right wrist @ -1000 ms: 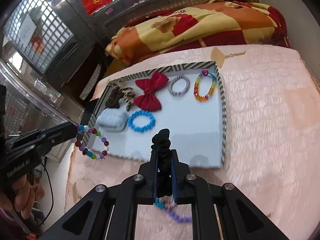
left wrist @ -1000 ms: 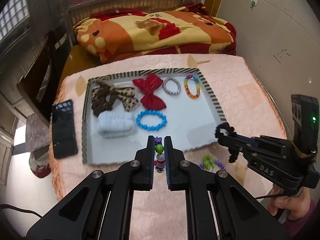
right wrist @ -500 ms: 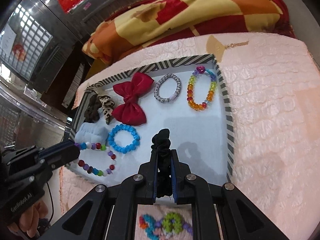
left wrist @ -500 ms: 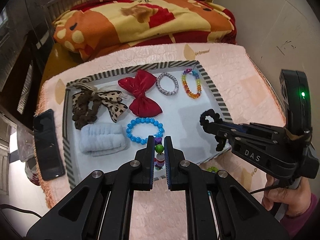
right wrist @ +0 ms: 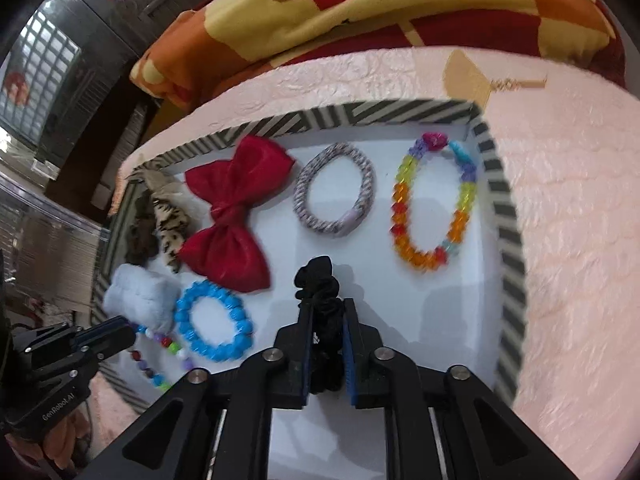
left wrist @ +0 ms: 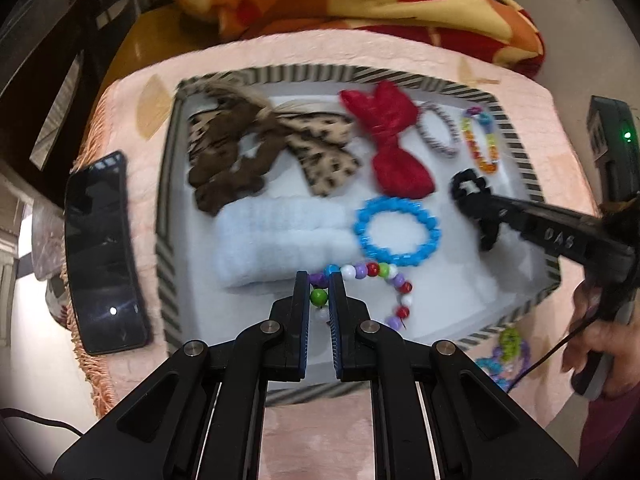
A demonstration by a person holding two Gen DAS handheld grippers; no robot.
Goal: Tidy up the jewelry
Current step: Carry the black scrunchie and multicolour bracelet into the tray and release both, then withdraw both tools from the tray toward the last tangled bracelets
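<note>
Left gripper: clenched on a green bead of the multicoloured bead bracelet, over the near edge of the striped tray; the rest of the string curls onto the white floor to its right, its lower end partly hidden behind the finger.
Right gripper: its jaws have just been opening, yet the black scrunchie sits between the pads and looks held; whether both pads press on it is hard to judge. It hangs over the tray's middle, nearer the right wall.
Tray contents, far edge: red bow, grey braided hair tie, rainbow bead bracelet in the far right corner.
Tray contents, left side: brown scrunchie and leopard-print bow, blurred and overlapping; pale blue fluffy band and blue bead bracelet nearer the front.
Outside the tray: a green and blue bead piece on the pink cloth at the near right corner, half cut off by a hand; a black phone beside the left wall.
Far side: patterned blanket, cropped.
</note>
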